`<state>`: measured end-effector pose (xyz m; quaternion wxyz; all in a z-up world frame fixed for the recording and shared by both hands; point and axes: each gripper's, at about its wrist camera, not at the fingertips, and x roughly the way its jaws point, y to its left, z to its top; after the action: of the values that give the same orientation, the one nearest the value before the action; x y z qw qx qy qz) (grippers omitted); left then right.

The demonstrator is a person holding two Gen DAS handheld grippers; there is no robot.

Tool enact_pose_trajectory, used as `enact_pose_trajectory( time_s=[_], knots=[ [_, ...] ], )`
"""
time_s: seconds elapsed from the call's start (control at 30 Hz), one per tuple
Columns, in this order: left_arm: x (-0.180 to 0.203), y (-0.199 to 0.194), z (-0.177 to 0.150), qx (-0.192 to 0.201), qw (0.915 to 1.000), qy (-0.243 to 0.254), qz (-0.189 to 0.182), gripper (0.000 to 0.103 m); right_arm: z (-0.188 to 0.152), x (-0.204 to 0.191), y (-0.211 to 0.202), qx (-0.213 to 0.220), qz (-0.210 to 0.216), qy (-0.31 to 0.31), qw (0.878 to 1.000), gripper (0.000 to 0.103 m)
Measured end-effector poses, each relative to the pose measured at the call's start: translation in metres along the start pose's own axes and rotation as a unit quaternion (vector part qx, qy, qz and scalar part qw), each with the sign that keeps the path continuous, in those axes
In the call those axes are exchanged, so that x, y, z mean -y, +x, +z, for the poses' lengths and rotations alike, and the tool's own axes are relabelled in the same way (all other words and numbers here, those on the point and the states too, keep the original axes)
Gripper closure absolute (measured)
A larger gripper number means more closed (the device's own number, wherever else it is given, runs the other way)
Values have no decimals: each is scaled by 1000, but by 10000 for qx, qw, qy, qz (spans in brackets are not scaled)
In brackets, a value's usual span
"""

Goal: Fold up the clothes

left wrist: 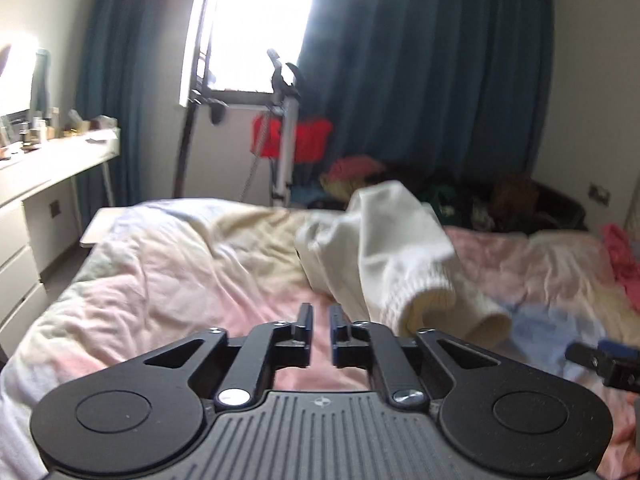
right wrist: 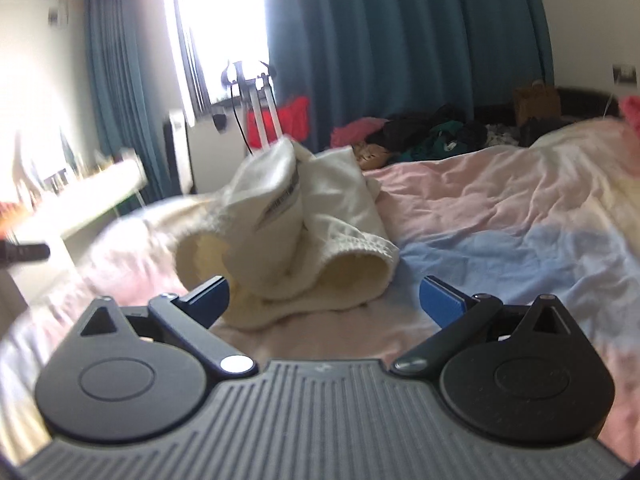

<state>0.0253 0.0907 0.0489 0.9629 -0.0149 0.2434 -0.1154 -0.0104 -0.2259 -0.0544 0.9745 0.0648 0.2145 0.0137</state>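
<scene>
- Big bed [left wrist: 168,264] with a pink, cream and blue cover, all wrinkly, filling most of both views.
- Heap of more clothes [right wrist: 436,132] at the far side of the bed, not yet folded, dark and pink and green bits mixed up.
- White sweater [right wrist: 304,224] sitting on the bed in a lump, near the middle, bunched up and partly standing; cuffs gaping toward the cameras.
- Not flat, not smooth, no neat fold showing yet; looks like the very start of folding this one.
- Still to do, by the look of it: spread flat, tuck sleeves in, fold over, then the heap behind.
- Right tongs [right wrist: 324,300] wide apart, nothing between them, just in front of the sweater and not touching it.
- Left tongs [left wrist: 319,320] nearly together with a thin gap, nothing pinched in there, only bed cover seen past them; sweater cuff just beside on the right.
- Blurry in spots, so small creases hard to make out.
</scene>
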Motion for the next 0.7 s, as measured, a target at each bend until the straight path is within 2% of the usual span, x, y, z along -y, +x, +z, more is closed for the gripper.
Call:
enact_pose_trajectory(
  time_s=[0.03,0.1,0.17,0.2,0.27,0.3,0.37,0.4,0.53,0.57,0.63,0.67,0.7],
  knots=[
    [4,9,0,-12,9996,209,-198,72,1,0,12,-212,-105,-179,9996,0],
    [17,25,-1,181,9950,759,-620,52,3,9,39,-577,-229,-429,9971,0],
    [33,47,-4,313,9893,1209,-755,35,5,26,68,-755,-342,-594,9948,1],
    [40,60,-5,333,9866,1373,-818,33,5,35,83,-768,-425,-573,9945,1],
    [49,92,-9,343,9813,1557,-1080,31,6,51,111,-783,-529,-392,9948,9],
    [51,109,-12,387,9794,1670,-1066,30,4,57,126,-865,-528,-255,9945,12],
    [55,143,-19,488,9754,1909,-992,29,1,63,155,-1056,-471,-33,9933,36],
    [57,159,-22,539,9731,2028,-955,29,0,62,167,-1068,-412,-8,9934,36],
    [48,203,-17,711,9766,1772,-990,32,3,55,197,-742,-247,51,9969,38],
    [46,208,-12,758,9778,1668,-1015,32,6,53,204,-737,-219,142,9969,44],
    [43,215,-2,852,9800,1446,-1071,36,13,49,215,-771,-224,255,9964,57],
    [43,216,4,849,9818,1332,-1054,43,17,47,218,-794,-271,285,9961,65],
    [42,217,11,835,9837,1217,-1028,55,21,45,220,-844,-353,311,9953,73]
  ],
)
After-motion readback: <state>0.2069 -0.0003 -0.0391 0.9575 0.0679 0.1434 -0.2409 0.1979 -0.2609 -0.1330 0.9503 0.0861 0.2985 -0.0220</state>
